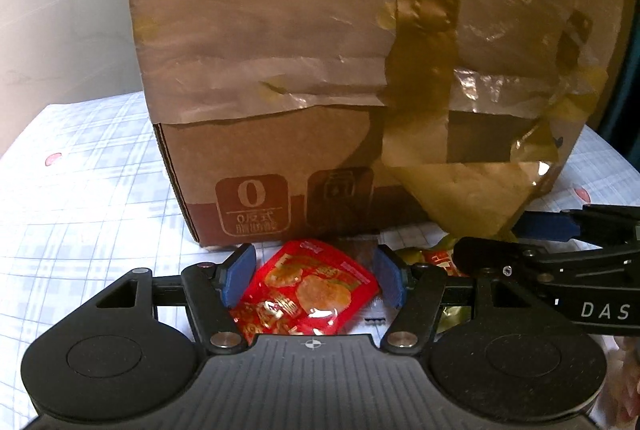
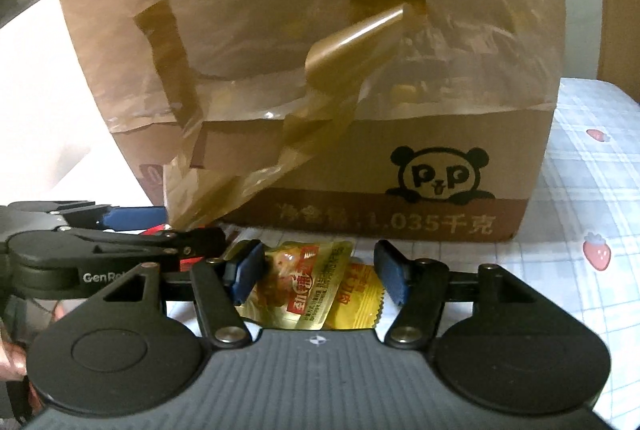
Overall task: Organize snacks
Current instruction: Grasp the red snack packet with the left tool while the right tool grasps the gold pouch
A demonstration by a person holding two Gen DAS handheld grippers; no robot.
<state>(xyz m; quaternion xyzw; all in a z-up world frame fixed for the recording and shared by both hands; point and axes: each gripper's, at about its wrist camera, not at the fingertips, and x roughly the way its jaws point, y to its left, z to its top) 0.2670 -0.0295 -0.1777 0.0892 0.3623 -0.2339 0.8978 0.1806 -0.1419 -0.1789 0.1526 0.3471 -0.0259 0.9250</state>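
Note:
A red snack packet (image 1: pixel 308 290) lies on the checked cloth just in front of a taped cardboard box (image 1: pixel 320 70). My left gripper (image 1: pixel 316 278) is open with its blue pads either side of the red packet, the left pad close to it. In the right wrist view a yellow-green snack packet (image 2: pixel 304 286) lies on an orange-yellow one (image 2: pixel 360 302) before the box (image 2: pixel 340 70). My right gripper (image 2: pixel 320 274) is open around them, its left pad at the upper packet's edge. Each gripper shows in the other's view, the right one (image 1: pixel 560 270) and the left one (image 2: pixel 100 246).
The box stands tall right ahead of both grippers, with loose brown tape flaps (image 2: pixel 332 78) hanging down its front. The white and blue checked cloth (image 1: pixel 80 190) with strawberry prints (image 2: pixel 596 250) spreads to both sides. A pale wall (image 1: pixel 60 10) is behind.

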